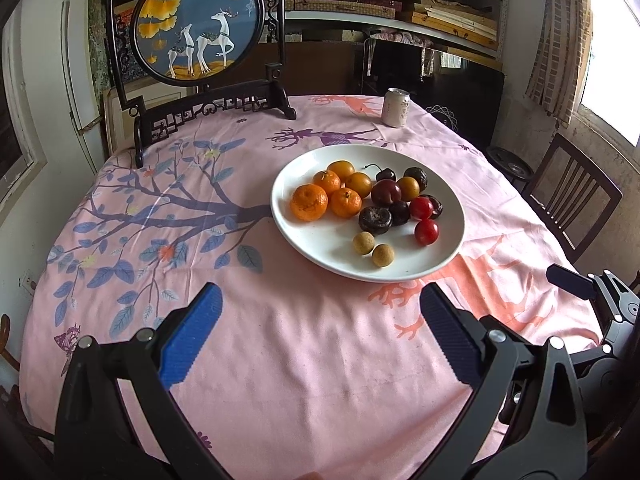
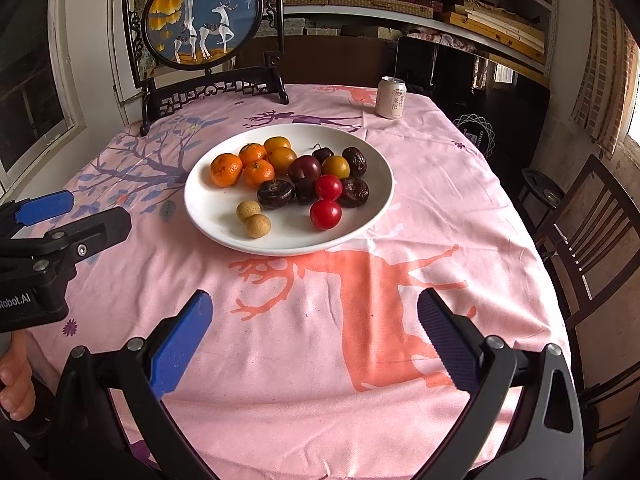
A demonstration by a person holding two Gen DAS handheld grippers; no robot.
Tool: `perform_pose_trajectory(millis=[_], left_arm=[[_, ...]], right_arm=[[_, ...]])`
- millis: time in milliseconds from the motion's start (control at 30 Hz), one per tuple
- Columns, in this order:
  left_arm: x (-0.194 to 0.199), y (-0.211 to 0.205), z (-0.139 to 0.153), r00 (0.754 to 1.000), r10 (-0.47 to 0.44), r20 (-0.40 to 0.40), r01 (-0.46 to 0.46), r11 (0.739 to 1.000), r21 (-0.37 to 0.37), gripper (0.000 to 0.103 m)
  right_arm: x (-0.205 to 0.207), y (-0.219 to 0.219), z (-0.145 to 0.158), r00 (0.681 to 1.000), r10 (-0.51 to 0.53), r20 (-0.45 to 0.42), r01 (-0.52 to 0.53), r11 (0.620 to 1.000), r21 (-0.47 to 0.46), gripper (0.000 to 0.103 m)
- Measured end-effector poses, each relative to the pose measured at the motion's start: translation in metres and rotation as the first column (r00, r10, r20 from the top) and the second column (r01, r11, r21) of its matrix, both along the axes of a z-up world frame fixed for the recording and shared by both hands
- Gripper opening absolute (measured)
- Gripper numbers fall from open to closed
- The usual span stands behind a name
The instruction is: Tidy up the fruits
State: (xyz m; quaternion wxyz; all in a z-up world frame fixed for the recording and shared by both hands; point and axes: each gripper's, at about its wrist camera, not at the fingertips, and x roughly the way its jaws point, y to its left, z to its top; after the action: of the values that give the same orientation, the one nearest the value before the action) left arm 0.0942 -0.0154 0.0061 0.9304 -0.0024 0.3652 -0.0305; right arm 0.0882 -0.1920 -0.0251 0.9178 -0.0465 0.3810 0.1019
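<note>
A white plate (image 1: 304, 236) (image 2: 212, 216) on the pink tablecloth holds mixed fruit. Mandarins (image 1: 309, 202) (image 2: 226, 169) lie at its left, yellow plums (image 1: 359, 184) (image 2: 282, 159) behind them, dark plums and dark wrinkled fruits (image 1: 375, 220) (image 2: 275, 194) in the middle, red cherry tomatoes (image 1: 426, 232) (image 2: 325, 214) at the right, two longans (image 1: 363, 243) (image 2: 257, 225) at the front. My left gripper (image 1: 320, 300) is open and empty, short of the plate's near rim. My right gripper (image 2: 316, 308) is open too, empty, nearer the table's front edge. The left gripper (image 2: 60, 216) shows at the right wrist view's left edge.
A drink can (image 1: 396, 107) (image 2: 391, 97) stands at the table's far side. A framed round deer picture on a dark stand (image 1: 200, 20) (image 2: 204, 16) is at the back left. A wooden chair (image 1: 572, 196) (image 2: 592, 232) is at the right. A hand (image 2: 14, 384) shows low left.
</note>
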Motion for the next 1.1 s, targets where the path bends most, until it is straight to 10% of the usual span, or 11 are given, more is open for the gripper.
perform_pose_trajectory(millis=[1100], left_arm=[[-0.0016,0.0001,-0.0009,1.000,0.002,-0.010,-0.002,1.000,-0.011,0.101]], right_arm=[[-0.0018,0.0040,-0.0005,1.000,0.005,-0.002,-0.005,1.000,0.007,0.102]])
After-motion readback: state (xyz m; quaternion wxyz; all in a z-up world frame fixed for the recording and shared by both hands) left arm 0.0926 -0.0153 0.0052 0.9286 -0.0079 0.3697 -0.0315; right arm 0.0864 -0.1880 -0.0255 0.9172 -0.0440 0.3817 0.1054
